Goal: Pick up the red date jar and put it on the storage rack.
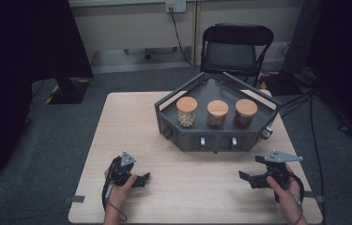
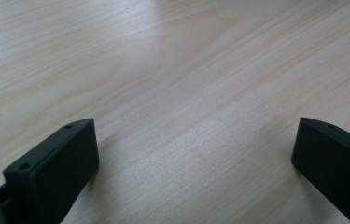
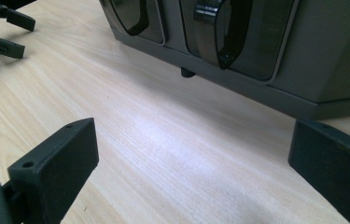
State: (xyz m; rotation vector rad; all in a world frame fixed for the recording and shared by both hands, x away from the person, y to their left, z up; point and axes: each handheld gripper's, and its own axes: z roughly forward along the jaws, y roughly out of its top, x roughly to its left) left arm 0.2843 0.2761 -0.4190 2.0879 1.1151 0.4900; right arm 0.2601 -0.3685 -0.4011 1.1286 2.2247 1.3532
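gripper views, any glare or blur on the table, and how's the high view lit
Left gripper view: a pale glare patch on the table near the top, jaws soft-edged. Right gripper view: a whitish sheen on the wood between the jaws, the grey tray wall fairly sharp, the left gripper far off at top left. High view: table well lit, room edges very dark.

Room: grey carpet floor [image 1: 70,136]; pale wall [image 1: 131,23] with power socket [image 1: 175,6]; black folding chair [image 1: 236,47] behind light wood tabletop [image 1: 126,126]; dark curtains [image 1: 19,42] at both sides
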